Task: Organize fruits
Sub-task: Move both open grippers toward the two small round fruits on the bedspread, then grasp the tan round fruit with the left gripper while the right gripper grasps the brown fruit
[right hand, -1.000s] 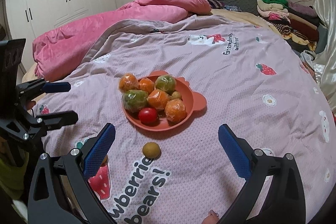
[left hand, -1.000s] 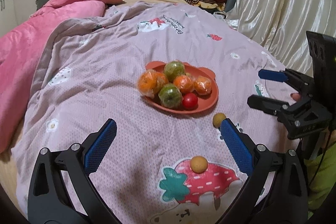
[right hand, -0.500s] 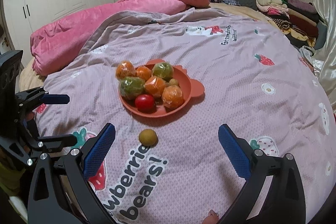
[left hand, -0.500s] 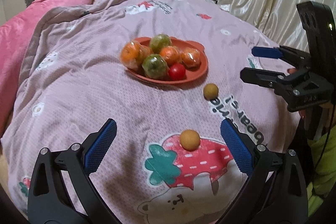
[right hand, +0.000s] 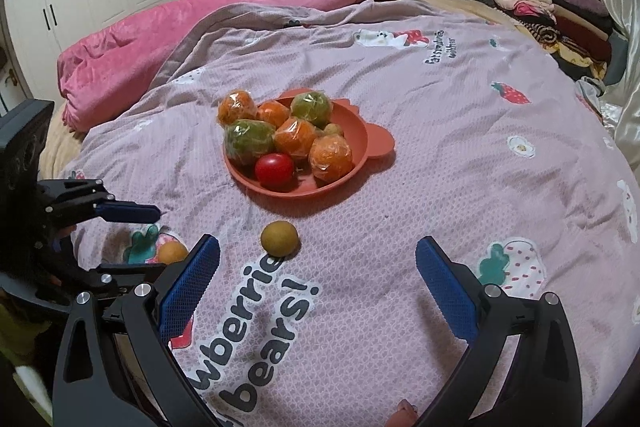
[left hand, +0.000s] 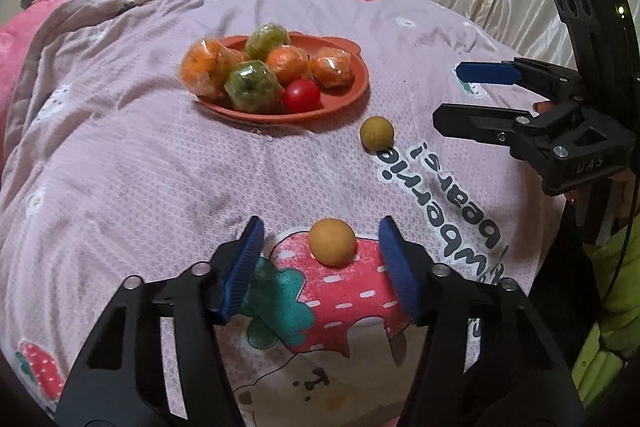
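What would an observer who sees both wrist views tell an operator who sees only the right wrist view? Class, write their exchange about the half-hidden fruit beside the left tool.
Operator: Is that fruit inside the left tool?
Observer: Yes. The round yellow fruit lies between the pads of the left tool, whose jaws have just been closing.
Operator: Is it gripped?
Observer: No. The bedspread shows on both sides of the fruit, so neither pad touches it.
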A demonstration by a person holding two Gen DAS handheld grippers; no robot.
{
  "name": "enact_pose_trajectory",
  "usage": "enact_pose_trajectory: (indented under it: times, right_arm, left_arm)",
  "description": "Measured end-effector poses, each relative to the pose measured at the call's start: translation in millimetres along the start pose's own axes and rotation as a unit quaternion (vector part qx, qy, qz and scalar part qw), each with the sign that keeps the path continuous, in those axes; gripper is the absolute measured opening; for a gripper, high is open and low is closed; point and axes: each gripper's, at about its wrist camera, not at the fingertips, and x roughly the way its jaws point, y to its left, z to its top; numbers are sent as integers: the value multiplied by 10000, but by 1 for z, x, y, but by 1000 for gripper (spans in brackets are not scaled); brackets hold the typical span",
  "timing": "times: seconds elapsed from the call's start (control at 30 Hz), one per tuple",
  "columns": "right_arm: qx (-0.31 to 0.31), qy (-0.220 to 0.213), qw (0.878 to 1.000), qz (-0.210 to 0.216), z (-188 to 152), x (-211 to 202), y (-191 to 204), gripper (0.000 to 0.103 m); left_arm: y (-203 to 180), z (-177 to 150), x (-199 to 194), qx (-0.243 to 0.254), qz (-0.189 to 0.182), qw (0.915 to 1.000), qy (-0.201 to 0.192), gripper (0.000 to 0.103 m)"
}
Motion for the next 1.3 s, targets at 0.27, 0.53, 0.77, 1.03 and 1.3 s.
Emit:
enact_pose_trajectory:
  times: [0.27, 0.53, 0.77, 1.03, 1.3]
  right_arm:
    - [-126, 161, 9998, 61, -4, 16, 9, 98]
    - [-360, 330, 9986, 203, -3, 38, 19, 81]
    - [-511, 493, 9974, 104, -1, 55, 23, 49]
    - [-699, 511, 9962, 104, -3, 60, 30, 26]
    - [-431, 431, 9978, 253, -4, 48, 21, 26]
  left_arm:
    - [-3, -3, 11, 82, -122, 9998, 129, 29]
    - [4, -3, 16, -14, -265, 9995, 147, 19]
    - [6, -2, 16, -55, -351, 9993, 122, 19]
    - [8, -3, 14, -88, -383, 9992, 93, 19]
    - [9, 1, 9, -110, -424, 9990, 7, 19]
